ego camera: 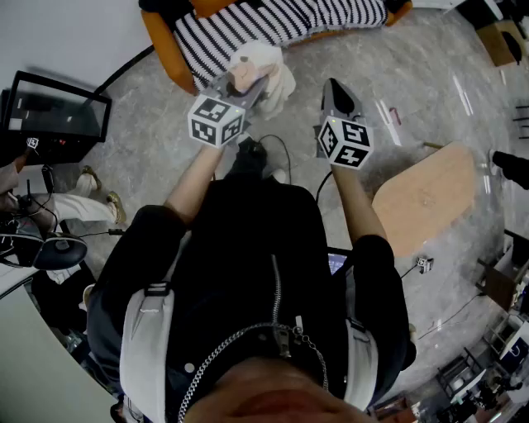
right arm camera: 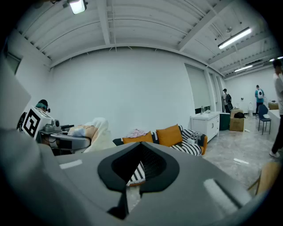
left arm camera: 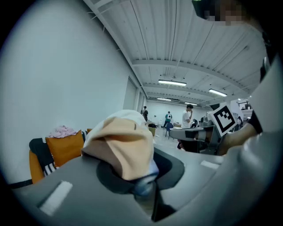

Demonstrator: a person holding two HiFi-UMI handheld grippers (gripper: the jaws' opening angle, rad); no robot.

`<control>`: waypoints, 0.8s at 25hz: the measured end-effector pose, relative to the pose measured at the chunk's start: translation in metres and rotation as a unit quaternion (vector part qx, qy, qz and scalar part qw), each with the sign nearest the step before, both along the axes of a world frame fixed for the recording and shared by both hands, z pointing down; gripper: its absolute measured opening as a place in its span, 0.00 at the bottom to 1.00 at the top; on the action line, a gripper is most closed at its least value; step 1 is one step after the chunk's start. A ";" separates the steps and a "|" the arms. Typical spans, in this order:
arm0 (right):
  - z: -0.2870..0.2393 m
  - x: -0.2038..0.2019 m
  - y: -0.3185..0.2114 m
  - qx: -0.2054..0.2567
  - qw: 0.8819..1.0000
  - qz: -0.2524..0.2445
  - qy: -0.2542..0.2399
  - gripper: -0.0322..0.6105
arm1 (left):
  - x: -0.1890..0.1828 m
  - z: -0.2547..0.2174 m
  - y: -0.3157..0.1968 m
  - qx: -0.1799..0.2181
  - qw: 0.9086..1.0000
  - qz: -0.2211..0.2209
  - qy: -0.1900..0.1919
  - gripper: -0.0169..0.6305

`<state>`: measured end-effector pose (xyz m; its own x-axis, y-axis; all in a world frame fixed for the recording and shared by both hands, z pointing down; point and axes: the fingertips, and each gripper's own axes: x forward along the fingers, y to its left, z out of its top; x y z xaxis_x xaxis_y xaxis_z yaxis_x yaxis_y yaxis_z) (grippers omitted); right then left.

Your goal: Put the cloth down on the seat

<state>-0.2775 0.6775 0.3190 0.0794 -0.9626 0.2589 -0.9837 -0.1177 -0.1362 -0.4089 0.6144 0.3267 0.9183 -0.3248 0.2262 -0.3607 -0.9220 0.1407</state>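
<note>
My left gripper (ego camera: pixel 242 83) is clamped on a bunched cream-and-peach fabric cloth (ego camera: pixel 266 69), and in the left gripper view the folds (left arm camera: pixel 123 142) spill up and out from between the jaws. The cloth is held in the air above the grey marbled floor (ego camera: pixel 149 124), just at the front edge of the black-and-white striped sofa seat (ego camera: pixel 273 21) with its orange frame, and it is not resting on it. My right gripper (ego camera: pixel 334 92) sits just beside the left one, jaws drawn together with nothing between them. Through its narrow gap I see only the striped cushion (right arm camera: pixel 138 172). A light wooden oval tabletop (ego camera: pixel 426 198) stands to my right.
</note>
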 end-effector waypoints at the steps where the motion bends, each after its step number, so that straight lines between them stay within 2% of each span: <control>1: 0.000 -0.001 0.000 0.000 1.000 0.001 0.001 0.03 | 0.000 0.000 -0.001 0.000 1.000 0.001 -0.001 0.12; 7: -0.004 -0.013 -0.001 0.027 0.999 -0.024 -0.012 0.03 | 0.000 0.003 -0.003 -0.003 1.000 0.006 -0.004 0.12; 11: 0.001 -0.013 0.003 0.017 1.000 -0.025 -0.002 0.03 | 0.004 0.005 0.000 -0.004 1.000 0.011 -0.008 0.12; 20: 0.010 -0.016 -0.001 -0.004 1.000 -0.016 -0.018 0.04 | 0.004 0.008 -0.009 -0.007 1.000 0.024 -0.016 0.12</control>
